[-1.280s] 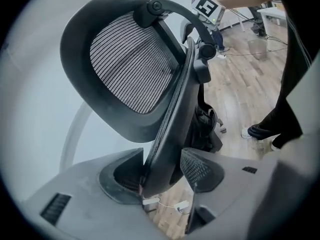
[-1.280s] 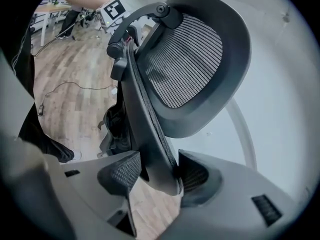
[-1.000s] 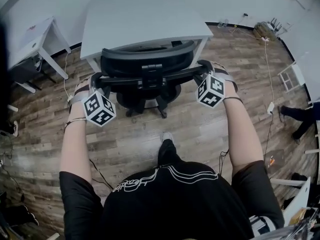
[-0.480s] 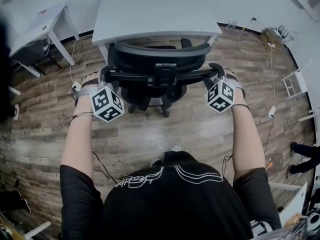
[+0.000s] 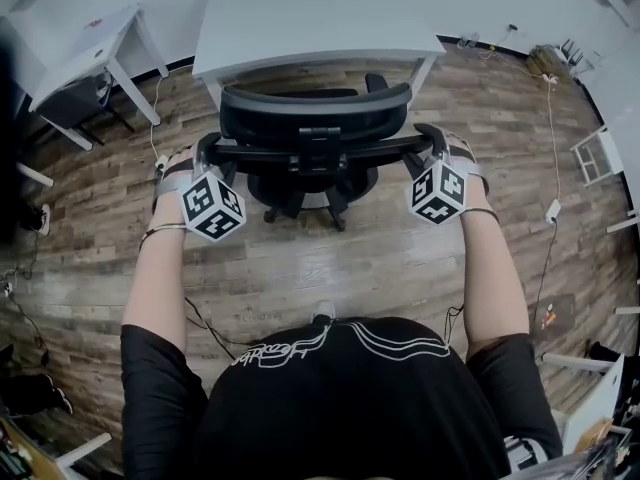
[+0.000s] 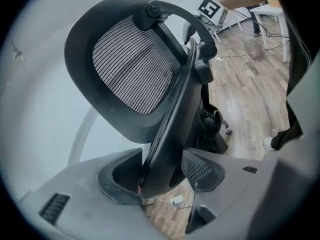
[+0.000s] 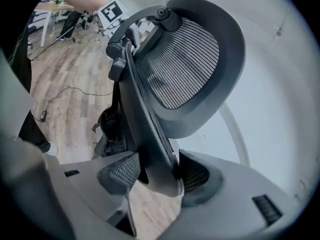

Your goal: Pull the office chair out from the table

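Head view: office chair (image 5: 315, 116) near table (image 5: 310, 18)

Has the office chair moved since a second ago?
Yes: the office chair has rolled out from under the white table, toward the person.

The left gripper (image 6: 165, 178) fills the bottom of the frame. Its grey jaws close from both sides on the dark edge of the office chair (image 6: 176, 119) backrest, and they have just eased slightly wider. Above, in the upper left and centre, the mesh headrest (image 6: 132, 66) stands against a pale wall. Wooden floor (image 6: 250, 89) runs down the right side. A marker cube (image 6: 210, 9) shows at the top, right of centre, and a shoe (image 6: 270, 143) lies at the right edge.
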Available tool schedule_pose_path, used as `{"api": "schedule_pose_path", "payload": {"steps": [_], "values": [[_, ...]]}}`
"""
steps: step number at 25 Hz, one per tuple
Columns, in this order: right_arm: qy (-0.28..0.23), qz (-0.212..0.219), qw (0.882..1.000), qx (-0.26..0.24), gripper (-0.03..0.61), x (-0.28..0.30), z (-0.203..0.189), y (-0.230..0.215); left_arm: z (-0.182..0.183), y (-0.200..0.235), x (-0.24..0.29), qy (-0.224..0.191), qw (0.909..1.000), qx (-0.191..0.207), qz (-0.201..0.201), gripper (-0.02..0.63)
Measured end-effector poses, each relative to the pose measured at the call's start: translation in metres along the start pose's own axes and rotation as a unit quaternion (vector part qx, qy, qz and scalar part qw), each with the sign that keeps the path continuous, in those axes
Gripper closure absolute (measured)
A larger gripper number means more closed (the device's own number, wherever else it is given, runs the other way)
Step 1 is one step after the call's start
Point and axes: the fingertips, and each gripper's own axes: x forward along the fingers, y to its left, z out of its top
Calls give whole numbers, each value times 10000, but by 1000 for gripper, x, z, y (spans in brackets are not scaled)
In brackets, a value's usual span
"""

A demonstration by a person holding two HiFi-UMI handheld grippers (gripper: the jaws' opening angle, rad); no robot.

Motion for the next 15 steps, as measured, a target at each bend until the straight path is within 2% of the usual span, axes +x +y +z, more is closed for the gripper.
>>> {"api": "schedule_pose_path", "payload": {"steps": [15], "values": [[-144, -11, 9999, -55, 333, -62, 8, 48, -18, -40, -62, 78, 9997, -192, 151, 383]]}}
